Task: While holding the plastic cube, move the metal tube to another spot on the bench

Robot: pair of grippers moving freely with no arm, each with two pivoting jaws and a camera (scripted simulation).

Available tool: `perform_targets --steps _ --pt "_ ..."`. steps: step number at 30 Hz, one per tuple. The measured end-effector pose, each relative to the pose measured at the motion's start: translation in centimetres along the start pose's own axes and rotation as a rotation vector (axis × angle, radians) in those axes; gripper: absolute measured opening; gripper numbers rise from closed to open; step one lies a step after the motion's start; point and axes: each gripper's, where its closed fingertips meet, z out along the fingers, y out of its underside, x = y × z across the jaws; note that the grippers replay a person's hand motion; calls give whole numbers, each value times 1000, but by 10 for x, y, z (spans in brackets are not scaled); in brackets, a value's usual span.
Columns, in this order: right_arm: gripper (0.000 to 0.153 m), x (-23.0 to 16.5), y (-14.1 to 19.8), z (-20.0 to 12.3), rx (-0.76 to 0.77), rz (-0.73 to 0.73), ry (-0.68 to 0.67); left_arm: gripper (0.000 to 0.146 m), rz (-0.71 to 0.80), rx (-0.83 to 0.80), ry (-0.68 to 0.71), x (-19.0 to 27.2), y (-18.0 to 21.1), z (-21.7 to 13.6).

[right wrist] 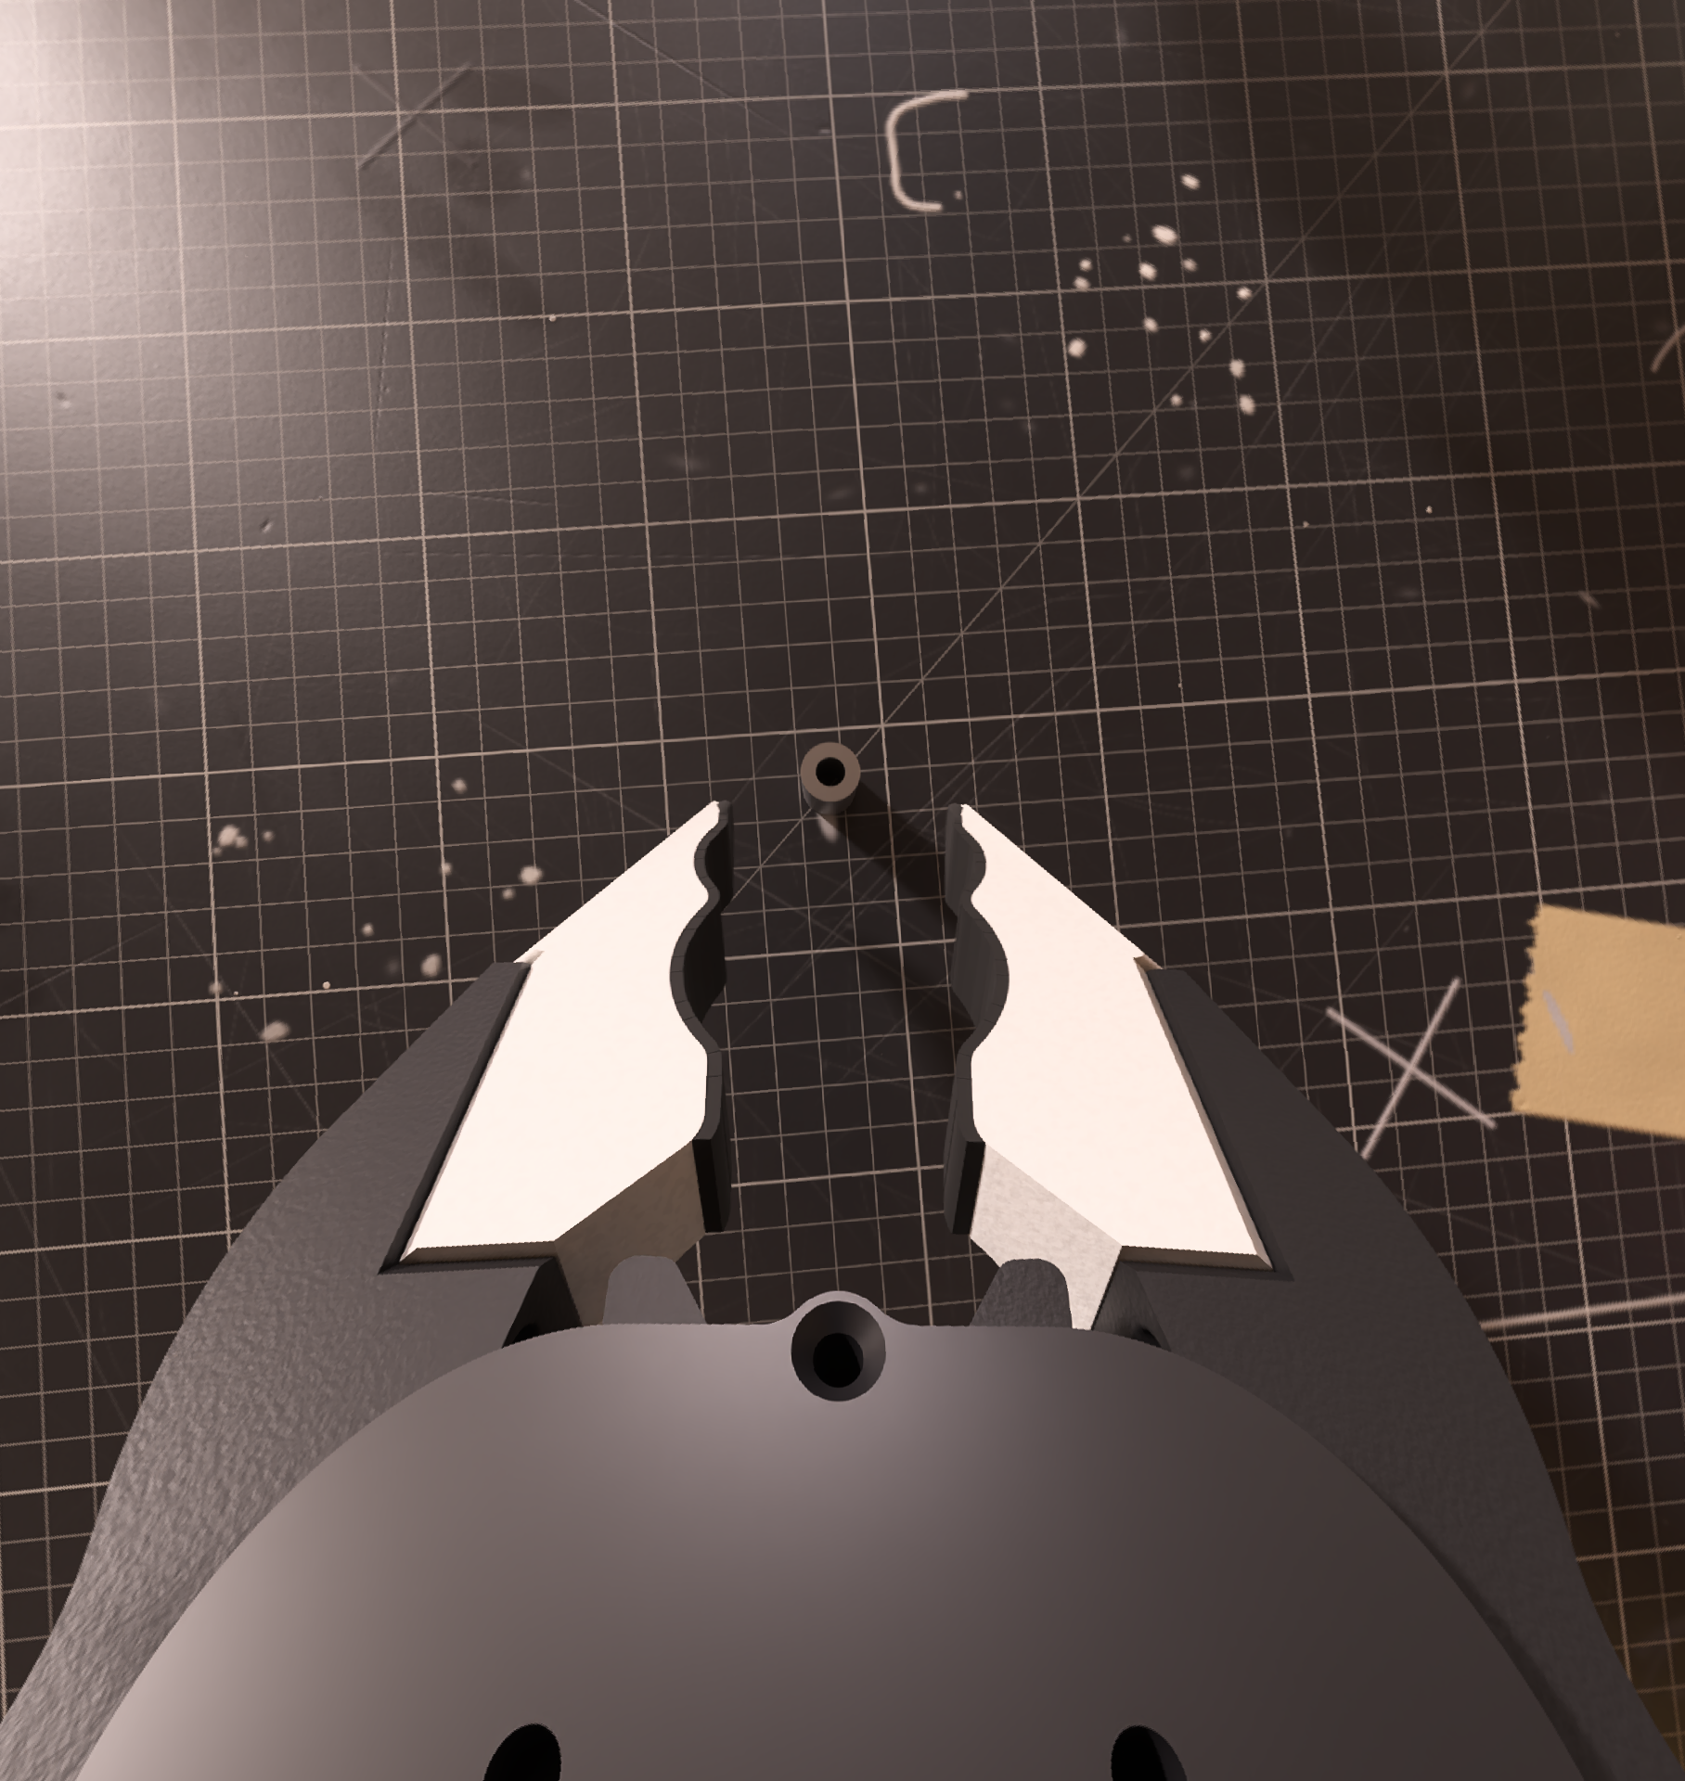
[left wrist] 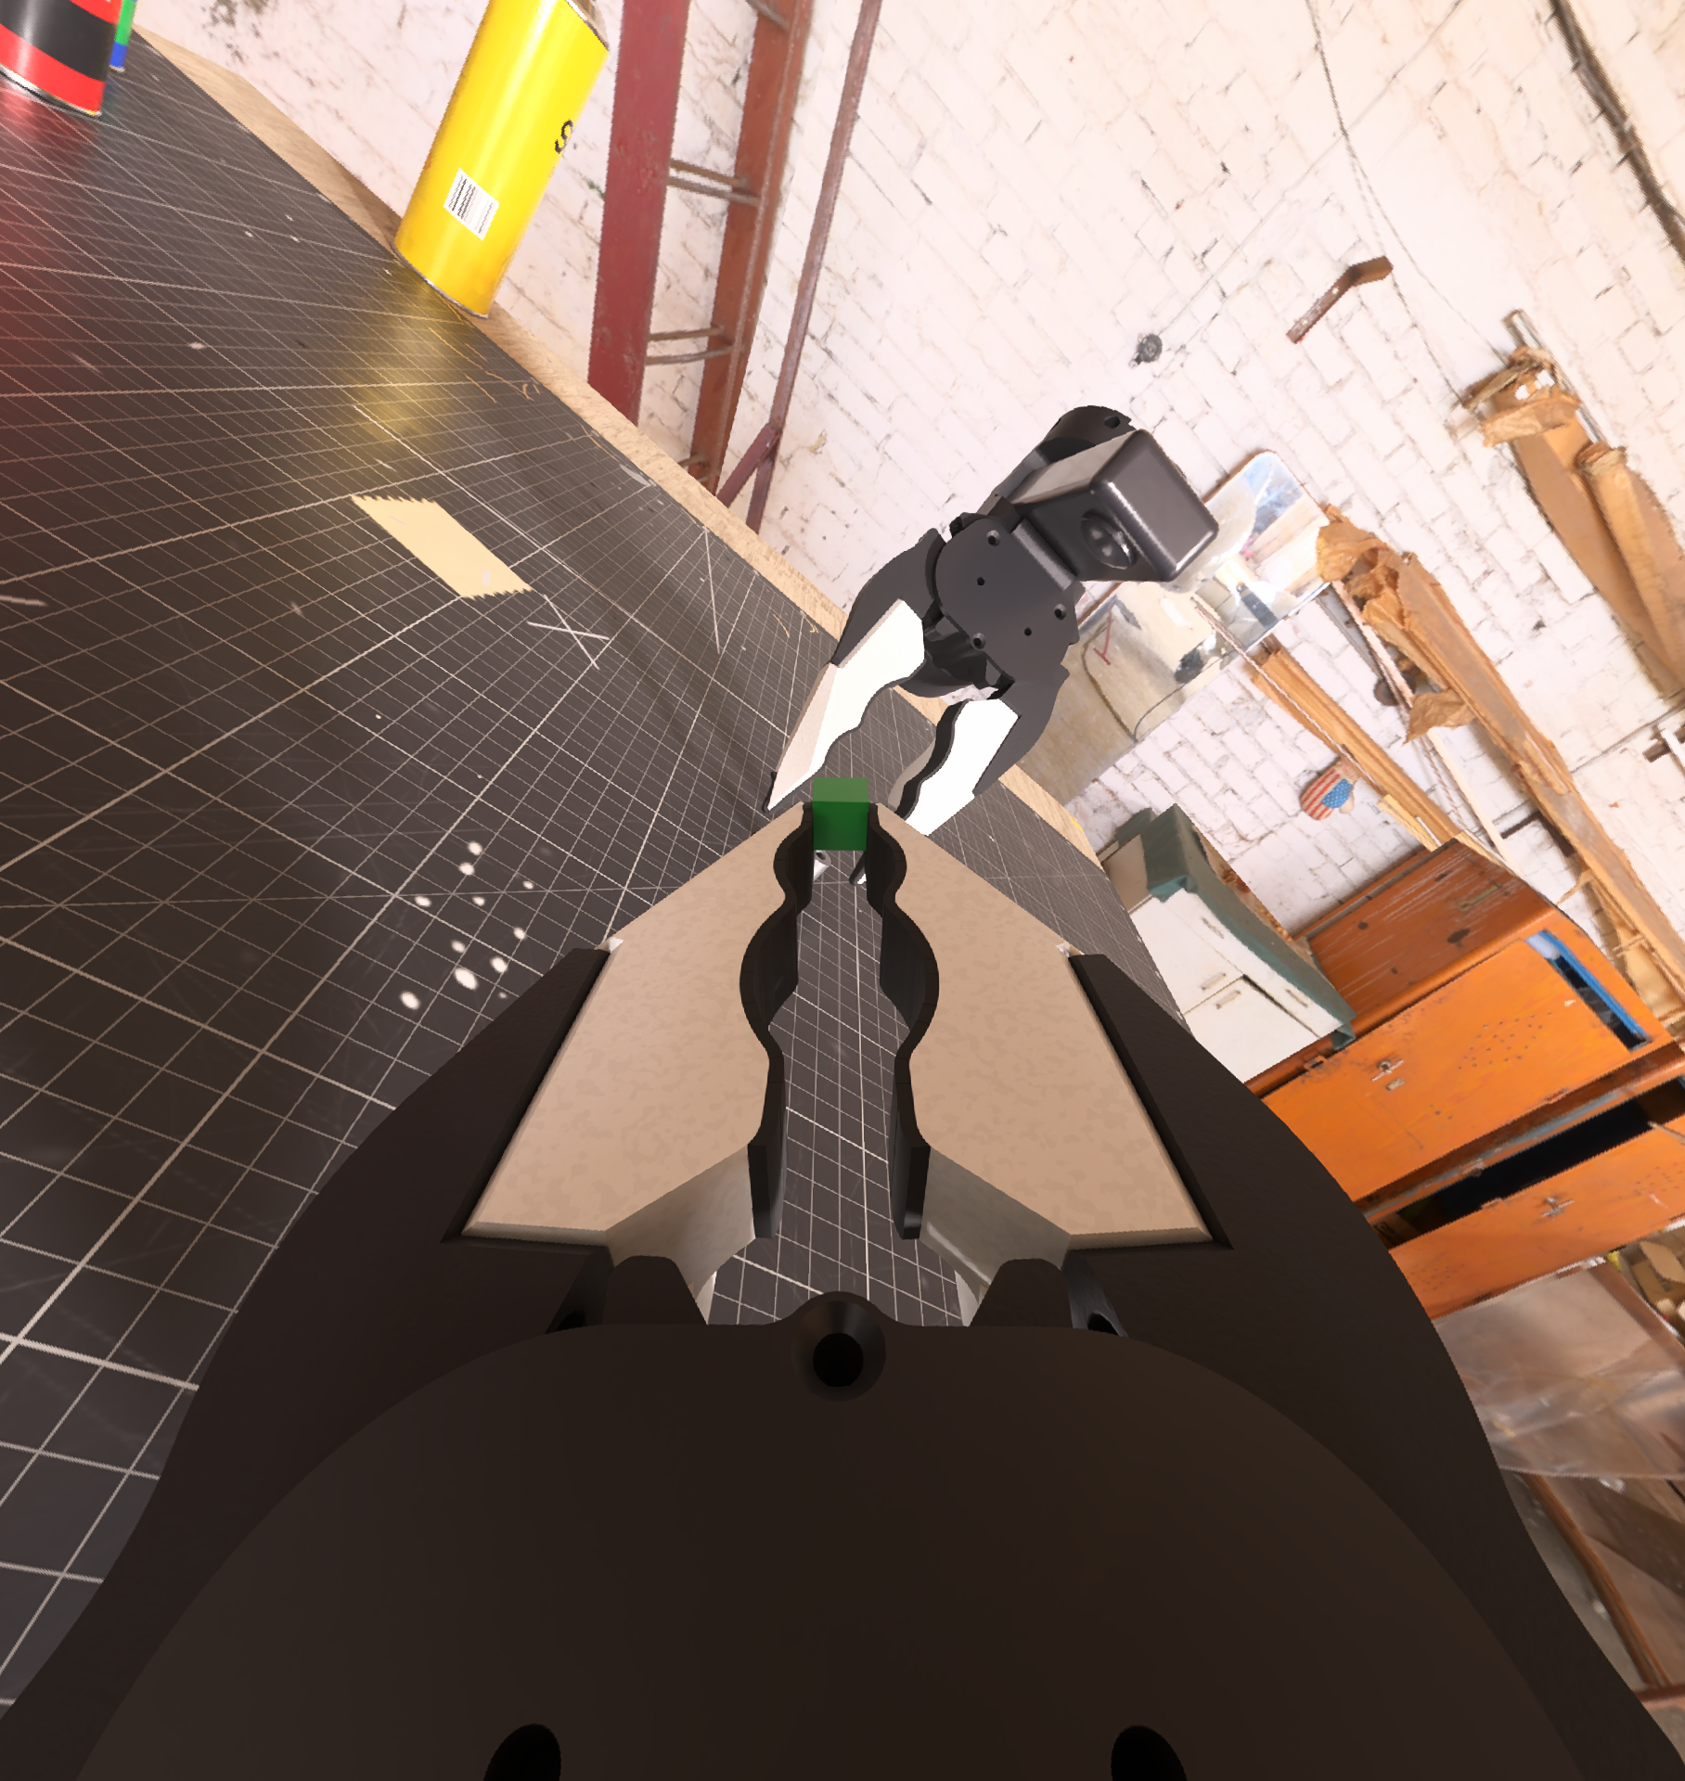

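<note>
My left gripper (left wrist: 840,831) is shut on a small green plastic cube (left wrist: 839,814) at its fingertips, held above the black grid mat (left wrist: 241,675). The right gripper (left wrist: 858,800) shows beyond it in the left wrist view, fingers pointing down at the mat. In the right wrist view my right gripper (right wrist: 837,819) is open and empty, looking straight down. A short grey metal tube (right wrist: 830,783) stands upright on the mat (right wrist: 530,482), just beyond the gap between the fingertips and apart from both. The tube is hidden in the left wrist view.
A yellow can (left wrist: 501,154) and a red and black can (left wrist: 38,48) stand at the mat's far side. A tan tape patch (left wrist: 439,544) lies on the mat and also shows in the right wrist view (right wrist: 1629,1041). The wooden bench edge (left wrist: 569,385) runs past a red ladder (left wrist: 684,241).
</note>
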Motion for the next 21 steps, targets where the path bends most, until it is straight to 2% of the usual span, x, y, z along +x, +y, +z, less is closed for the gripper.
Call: perform_targets --steps 11,21 --pt "13 -2 -4 10 -52 -45 -24 9 3 0 3 1 0 0" --pt "12 -5 -19 19 -48 -97 -20 9 1 -8 -4 0 2 1"
